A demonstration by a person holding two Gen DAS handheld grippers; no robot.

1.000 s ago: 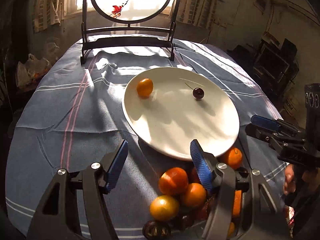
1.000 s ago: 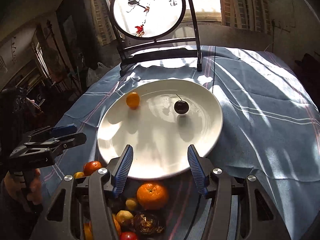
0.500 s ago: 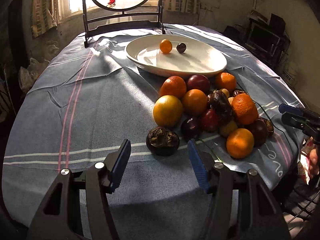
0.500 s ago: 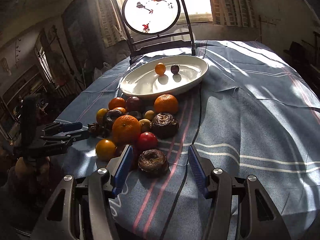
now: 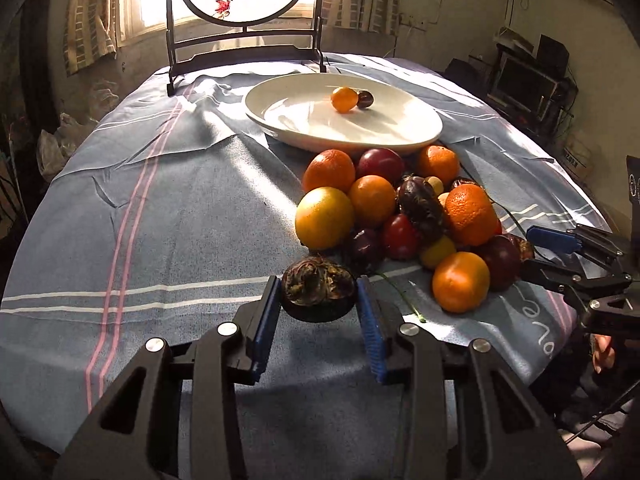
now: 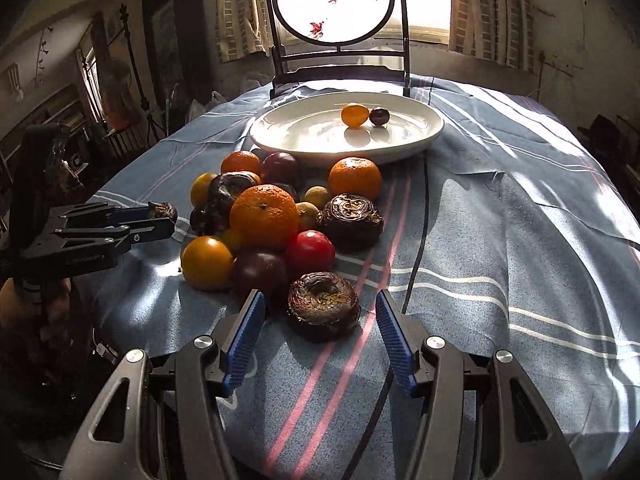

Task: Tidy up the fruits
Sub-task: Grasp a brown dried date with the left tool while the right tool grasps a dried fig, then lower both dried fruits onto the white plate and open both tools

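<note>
While clamped, L gripper (image 5: 318, 304): both blue pads touching a dark wrinkled fruit (image 5: 319, 292), near edge of table, just beside the pile.
R gripper (image 6: 320, 332): jaws wide apart, either side of another dark wrinkled fruit (image 6: 324, 306), no contact; near edge too.
Fruit pile (image 6: 264, 216): oranges, red + dark purple ones, small yellow ones, on blue striped cloth (image 6: 500, 240) btwn grippers & plate.
Plate (image 6: 416, 136): white, twd far edge; holds small orange fruit (image 6: 354, 115) + dark cherry (image 6: 379, 116), side by side.
</note>
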